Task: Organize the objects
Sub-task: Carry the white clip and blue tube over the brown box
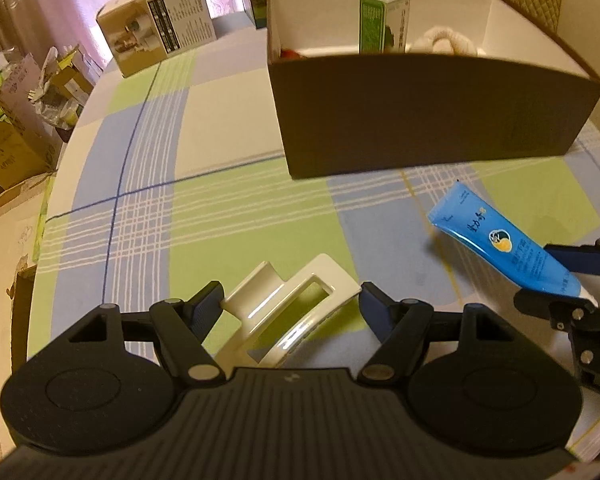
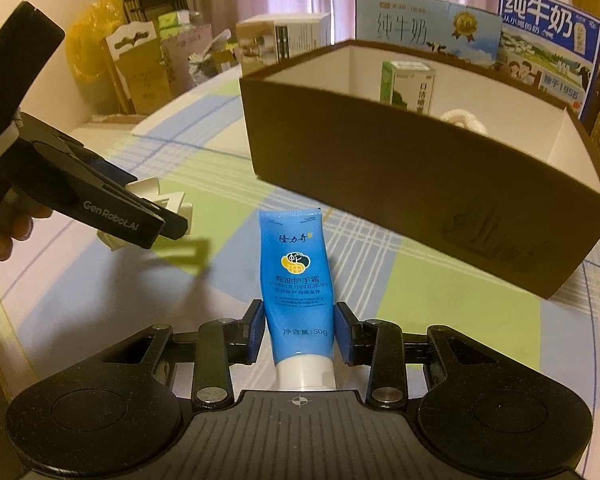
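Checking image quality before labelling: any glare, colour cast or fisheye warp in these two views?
Left wrist view: warm dim cast, bright glare streaks on the white hair clip, brown box edges bowed by the fisheye. Right wrist view: same cast, tube print sharp, left gripper throws a soft shadow on the tablecloth.

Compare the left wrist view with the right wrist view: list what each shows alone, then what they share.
Left wrist only: the left claw around the white plastic hair clip, fingers touching its ends; a red item low in the box.

Right wrist only: the tube's white cap and full label, two blue milk cartons behind the box, a hand holding the left tool.

Both: the blue hand-cream tube in the right claw, the brown cardboard box, the green carton inside, the checked tablecloth.
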`<state>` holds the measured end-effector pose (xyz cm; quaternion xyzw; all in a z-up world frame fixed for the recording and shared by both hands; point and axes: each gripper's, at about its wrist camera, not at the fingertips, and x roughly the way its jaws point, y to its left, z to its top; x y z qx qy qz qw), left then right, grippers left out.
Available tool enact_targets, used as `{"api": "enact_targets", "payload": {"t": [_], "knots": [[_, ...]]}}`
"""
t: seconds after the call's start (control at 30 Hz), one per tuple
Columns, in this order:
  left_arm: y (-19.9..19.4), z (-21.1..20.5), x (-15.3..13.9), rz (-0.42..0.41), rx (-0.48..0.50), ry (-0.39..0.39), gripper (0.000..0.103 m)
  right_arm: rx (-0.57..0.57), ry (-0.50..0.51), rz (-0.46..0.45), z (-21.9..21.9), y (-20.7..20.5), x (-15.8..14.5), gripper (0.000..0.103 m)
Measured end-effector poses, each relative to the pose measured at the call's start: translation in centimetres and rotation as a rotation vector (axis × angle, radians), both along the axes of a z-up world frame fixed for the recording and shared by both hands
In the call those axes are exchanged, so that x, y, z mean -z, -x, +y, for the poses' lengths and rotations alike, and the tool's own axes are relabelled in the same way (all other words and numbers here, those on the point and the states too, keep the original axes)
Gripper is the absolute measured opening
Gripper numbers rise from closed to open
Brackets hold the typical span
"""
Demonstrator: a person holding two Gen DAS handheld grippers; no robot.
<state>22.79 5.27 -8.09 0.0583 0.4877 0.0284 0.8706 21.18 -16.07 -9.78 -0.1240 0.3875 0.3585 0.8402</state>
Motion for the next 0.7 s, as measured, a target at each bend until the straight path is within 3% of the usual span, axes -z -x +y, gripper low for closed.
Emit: {"api": "enact_targets", "payload": {"t": [0.37,0.6,0.7], "knots": [[0.6,0.2,-4.7,-0.135,-0.02,0.046,0.071,0.001,-0.188,-0.078,-1.4,1.0,-5.7,0.034],[-1.3,-1.5,-8.7,-0.249,0.017,0.055,0.071,0.161,-0.318,-0.179,-3.5,-1.7,-10.7,0.034],[-3.2,-3.1,-9.7,-0.268,0.046,0.056,0.071,0.263,-0.341,-0.173,-4.8,-4.2,-11.6,0.034]]}}
